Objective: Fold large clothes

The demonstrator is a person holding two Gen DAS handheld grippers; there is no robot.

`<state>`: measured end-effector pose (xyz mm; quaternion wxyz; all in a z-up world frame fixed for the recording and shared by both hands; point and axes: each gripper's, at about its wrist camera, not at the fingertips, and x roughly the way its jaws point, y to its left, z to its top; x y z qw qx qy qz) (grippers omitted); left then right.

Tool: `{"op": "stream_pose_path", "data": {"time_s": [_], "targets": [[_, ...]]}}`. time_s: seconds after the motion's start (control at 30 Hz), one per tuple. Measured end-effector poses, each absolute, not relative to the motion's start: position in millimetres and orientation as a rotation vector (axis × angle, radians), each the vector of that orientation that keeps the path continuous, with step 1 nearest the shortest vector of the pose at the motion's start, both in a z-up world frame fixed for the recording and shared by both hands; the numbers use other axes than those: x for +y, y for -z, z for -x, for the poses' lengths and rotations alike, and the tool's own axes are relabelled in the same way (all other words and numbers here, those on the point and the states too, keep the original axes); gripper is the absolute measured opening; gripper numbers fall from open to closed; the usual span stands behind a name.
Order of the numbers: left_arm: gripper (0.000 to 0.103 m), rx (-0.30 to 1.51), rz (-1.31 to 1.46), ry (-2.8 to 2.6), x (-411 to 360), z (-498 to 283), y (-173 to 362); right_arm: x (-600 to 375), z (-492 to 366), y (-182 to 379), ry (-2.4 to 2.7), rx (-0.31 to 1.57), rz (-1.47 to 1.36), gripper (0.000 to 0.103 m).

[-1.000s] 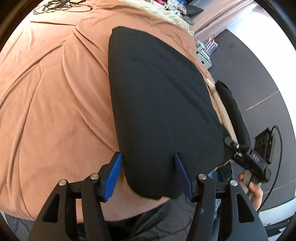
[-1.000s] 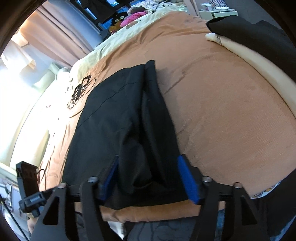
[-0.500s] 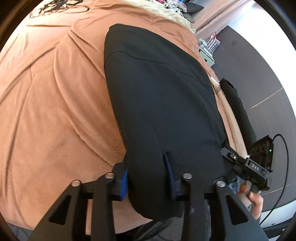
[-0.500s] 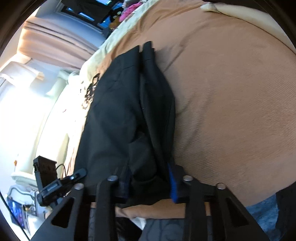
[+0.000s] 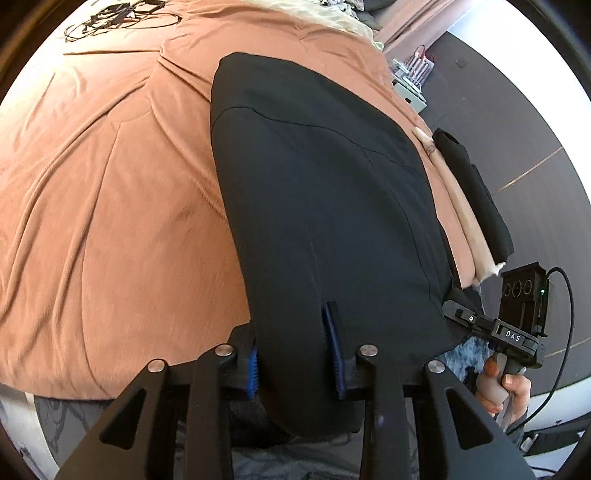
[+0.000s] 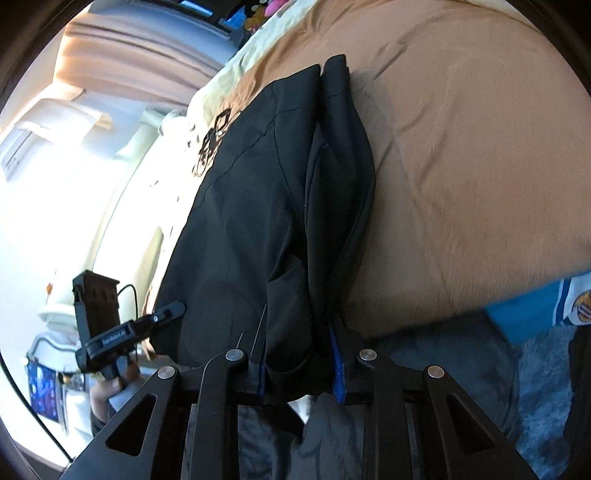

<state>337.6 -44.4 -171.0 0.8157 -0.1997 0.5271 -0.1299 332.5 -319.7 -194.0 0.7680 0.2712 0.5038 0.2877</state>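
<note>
A black garment (image 5: 314, 184) lies long and folded on the orange bed cover (image 5: 110, 203), its near end hanging over the bed's front edge. My left gripper (image 5: 291, 332) pinches the near left corner of that end between its blue pads, and its jaws are just easing open. In the right wrist view the black garment (image 6: 251, 221) shows a bunched fold along its right side. There my right gripper (image 6: 299, 350) is shut on that near right corner. Each gripper also shows in the other's view: the right gripper (image 5: 509, 332) and the left gripper (image 6: 110, 339), each in a hand.
A folded black cloth (image 5: 476, 199) and a cream cloth (image 5: 458, 214) lie along the bed's right edge. Black cables (image 5: 118, 14) sit at the far left of the bed. A blue cloth (image 6: 535, 314) and a grey rug (image 6: 535, 387) show below the bed's edge.
Both grippers went from wide open around the garment's near end to closed on it. Both cameras moved in closer to the cloth, the right one tilting down.
</note>
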Motion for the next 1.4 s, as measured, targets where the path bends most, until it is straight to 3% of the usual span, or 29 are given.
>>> {"op": "stream_pose_path", "data": {"time_s": [0.03, 0.13, 0.23, 0.27, 0.3, 0.77, 0.87, 1.03, 1.27, 1.4], "targets": [[0.035, 1.131, 0.436, 0.278, -42, -338, 173, -316, -331, 192, -0.619, 1.098, -0.547, 0.027], [0.045, 1.152, 0.481, 0.282, -32, -343, 176, -311, -338, 182, -0.576, 1.114, -0.454, 0.047], [0.068, 1.104, 0.477, 0.244, -22, -354, 168, -319, -356, 167, -0.569, 1.078, -0.444, 0.069], [0.076, 1.080, 0.481, 0.235, -20, -358, 164, -322, -360, 166, -0.561, 1.068, -0.445, 0.082], [0.078, 1.060, 0.494, 0.228, -15, -363, 161, -326, -367, 165, -0.548, 1.058, -0.451, 0.088], [0.078, 1.070, 0.578, 0.206, 1, -445, 185, -323, -464, 198, -0.636, 1.137, -0.622, 0.088], [0.073, 1.079, 0.583, 0.220, -1, -456, 190, -318, -481, 205, -0.657, 1.154, -0.663, 0.088], [0.072, 1.094, 0.578, 0.216, -7, -473, 198, -307, -501, 206, -0.679, 1.163, -0.669, 0.088], [0.069, 1.110, 0.618, 0.218, -3, -487, 209, -293, -520, 214, -0.707, 1.195, -0.670, 0.072], [0.057, 1.111, 0.624, 0.211, -5, -488, 204, -288, -522, 213, -0.722, 1.214, -0.663, 0.037]]}}
